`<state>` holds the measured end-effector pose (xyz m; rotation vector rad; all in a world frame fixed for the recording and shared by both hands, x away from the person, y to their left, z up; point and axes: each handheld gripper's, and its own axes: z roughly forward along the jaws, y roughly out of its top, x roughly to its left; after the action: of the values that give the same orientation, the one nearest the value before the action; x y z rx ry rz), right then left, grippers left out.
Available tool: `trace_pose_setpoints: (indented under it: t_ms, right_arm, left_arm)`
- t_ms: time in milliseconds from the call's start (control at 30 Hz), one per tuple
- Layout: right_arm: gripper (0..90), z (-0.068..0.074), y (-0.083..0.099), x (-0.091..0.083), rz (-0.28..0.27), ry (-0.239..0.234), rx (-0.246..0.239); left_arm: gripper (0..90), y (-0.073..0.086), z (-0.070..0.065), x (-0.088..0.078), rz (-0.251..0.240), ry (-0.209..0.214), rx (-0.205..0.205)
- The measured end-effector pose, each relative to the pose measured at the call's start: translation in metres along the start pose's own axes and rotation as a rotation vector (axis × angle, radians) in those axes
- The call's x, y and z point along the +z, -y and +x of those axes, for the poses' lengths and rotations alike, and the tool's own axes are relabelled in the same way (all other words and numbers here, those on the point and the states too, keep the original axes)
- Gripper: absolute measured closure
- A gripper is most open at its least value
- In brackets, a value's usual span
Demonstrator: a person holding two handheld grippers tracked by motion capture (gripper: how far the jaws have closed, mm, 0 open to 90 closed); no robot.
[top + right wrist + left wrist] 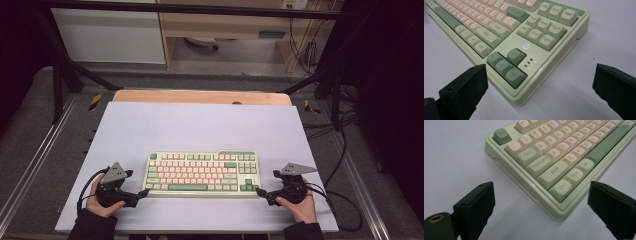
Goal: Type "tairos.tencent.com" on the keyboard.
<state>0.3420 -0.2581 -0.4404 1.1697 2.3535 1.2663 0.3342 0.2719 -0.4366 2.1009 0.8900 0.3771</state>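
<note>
Nearest the person's edge of the table, both grippers are held low, one at each front corner of the keyboard (201, 172), which is taken as the landmark here. The left gripper (141, 194) is pointed at the keyboard's front-left corner, its matte black, blocky jaws spread wide with nothing clamped between them; in the left gripper view that rounded corner (557, 216) by the Ctrl key is framed between the pads without being touched. Same deal with the right gripper (261, 192) at the front-right corner: jaws wide apart, nothing gripped, the arrow-key cluster (506, 65) seen just ahead of them. The keyboard itself is a chunky slab in glossy pale-green plastic, with smooth cream keycaps and sage-green modifiers, rounded and slightly sculpted. It's laid flat on a smooth, pale lilac mat (200, 125). Beyond the keyboard, a strip of bare wooden tabletop (200, 96) is exposed past the mat's far edge.
</note>
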Motion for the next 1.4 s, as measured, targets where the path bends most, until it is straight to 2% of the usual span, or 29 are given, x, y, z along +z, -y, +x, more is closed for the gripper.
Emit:
trace_pose_setpoints:
  t_ms: [367, 800, 1033, 1133, 1367, 1400]
  right_arm:
    - [0.5, 0.0, 0.0, 0.0, 0.003, -0.001, 0.002]
    - [0.5, 0.001, 0.0, 0.0, 0.003, 0.0, 0.002]
    - [0.5, 0.001, 0.0, 0.0, 0.003, 0.001, 0.001]
    - [0.5, 0.0, 0.0, -0.001, 0.002, 0.002, 0.0]
    - [0.5, 0.001, 0.0, 0.0, 0.004, 0.0, 0.002]
    - [0.6, 0.0, 0.0, -0.001, 0.005, 0.0, -0.001]
  left_arm:
    - [8.4, -0.002, -0.001, -0.002, -0.01, 0.004, 0.001]
    - [14.8, -0.007, -0.004, -0.006, -0.032, 0.005, -0.016]
    - [24.7, -0.009, -0.004, -0.007, -0.029, 0.008, -0.041]
    - [28.9, -0.01, -0.005, -0.007, -0.029, -0.001, -0.039]
    - [41.4, -0.016, -0.009, -0.007, -0.044, 0.027, -0.043]
    - [45.3, -0.017, -0.01, -0.007, -0.048, 0.027, -0.045]
